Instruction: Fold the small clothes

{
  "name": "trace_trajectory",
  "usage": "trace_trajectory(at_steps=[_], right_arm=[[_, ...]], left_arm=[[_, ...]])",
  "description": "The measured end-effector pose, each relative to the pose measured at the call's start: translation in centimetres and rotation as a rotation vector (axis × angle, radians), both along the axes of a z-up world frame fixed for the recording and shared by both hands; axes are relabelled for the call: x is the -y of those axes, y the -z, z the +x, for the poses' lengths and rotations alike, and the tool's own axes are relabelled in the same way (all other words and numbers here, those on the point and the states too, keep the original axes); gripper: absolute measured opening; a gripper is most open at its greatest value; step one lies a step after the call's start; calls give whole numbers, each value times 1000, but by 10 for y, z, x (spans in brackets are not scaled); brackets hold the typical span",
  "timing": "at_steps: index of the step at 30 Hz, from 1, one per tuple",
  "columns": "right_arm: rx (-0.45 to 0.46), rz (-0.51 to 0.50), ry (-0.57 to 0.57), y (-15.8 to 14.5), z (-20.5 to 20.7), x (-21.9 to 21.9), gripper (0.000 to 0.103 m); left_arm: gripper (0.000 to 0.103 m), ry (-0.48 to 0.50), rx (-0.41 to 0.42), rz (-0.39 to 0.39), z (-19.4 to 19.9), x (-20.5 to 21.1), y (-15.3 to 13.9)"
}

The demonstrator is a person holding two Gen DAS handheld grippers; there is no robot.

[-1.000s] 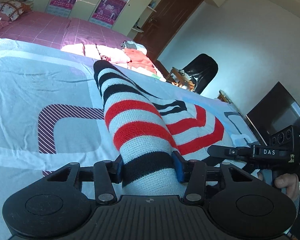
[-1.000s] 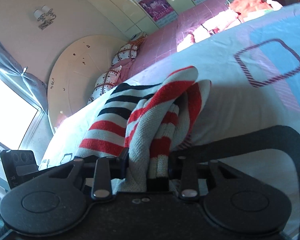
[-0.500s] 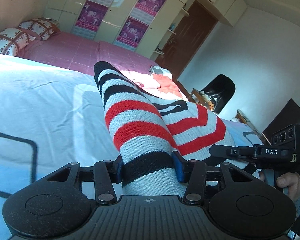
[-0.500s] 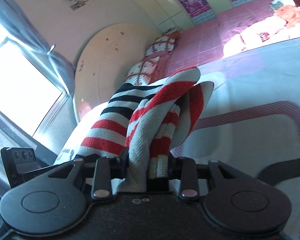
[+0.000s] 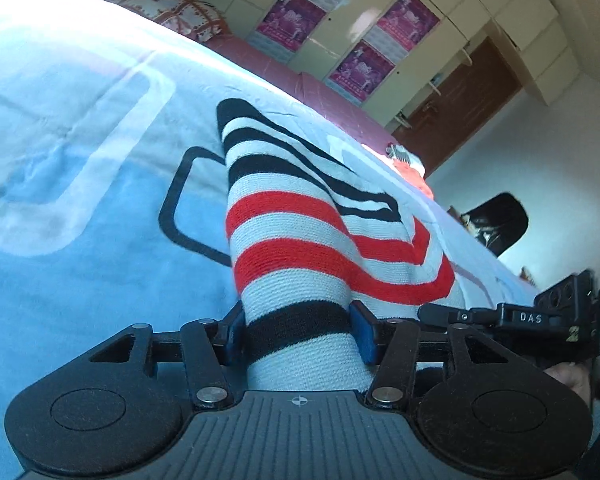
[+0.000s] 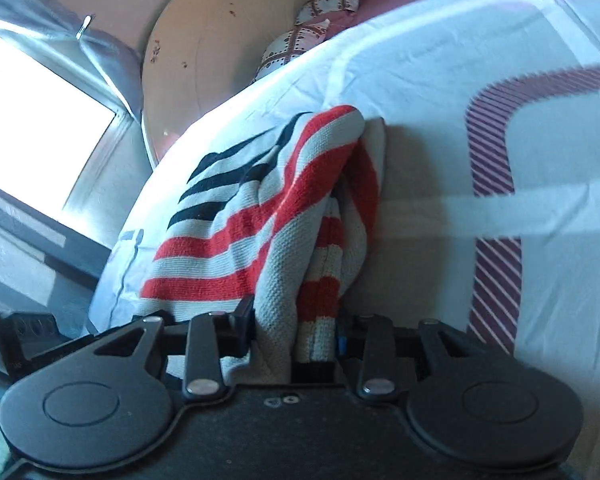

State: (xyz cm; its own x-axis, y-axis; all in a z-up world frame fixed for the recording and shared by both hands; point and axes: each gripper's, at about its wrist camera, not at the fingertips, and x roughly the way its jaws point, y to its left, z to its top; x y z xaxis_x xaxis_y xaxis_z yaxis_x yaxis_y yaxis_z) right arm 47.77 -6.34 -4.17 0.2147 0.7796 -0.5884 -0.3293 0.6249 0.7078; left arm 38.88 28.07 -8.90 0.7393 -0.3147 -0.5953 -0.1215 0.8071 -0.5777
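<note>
Ideally, both grippers, left (image 5: 296, 330) just widening around and right (image 6: 296, 334) pinching the striped sweater (image 5: 300, 248), lower together onto the bedsheet (image 5: 80, 184), edges aligned.

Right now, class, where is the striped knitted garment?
The red, black and grey striped knitted garment hangs between the left gripper and right gripper, over the blue-and-white bedspread.
</note>
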Motion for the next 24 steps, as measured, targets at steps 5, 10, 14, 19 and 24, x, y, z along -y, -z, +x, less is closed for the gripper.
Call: trace_trajectory(at_steps=[5,10,14,19,24], right_arm=[[48,-51,80,-20,-13,27,43],[312,-156,29,-85,-58,27,12],[428,-228,-128,-92,-91,-6,11],[388,-353,-107,-53,-103,-15,0],[361,-352,-79,-55,-102,-18,0]], left_arm=[[60,-70,37,20,-29,0,-6],[59,-89,82,102,-54,13,-34],[59,-17,46,214,-59,38,-29],[60,-12,5,196,-67,38,-10],[61,-34,-2,204,-71,41,-12]])
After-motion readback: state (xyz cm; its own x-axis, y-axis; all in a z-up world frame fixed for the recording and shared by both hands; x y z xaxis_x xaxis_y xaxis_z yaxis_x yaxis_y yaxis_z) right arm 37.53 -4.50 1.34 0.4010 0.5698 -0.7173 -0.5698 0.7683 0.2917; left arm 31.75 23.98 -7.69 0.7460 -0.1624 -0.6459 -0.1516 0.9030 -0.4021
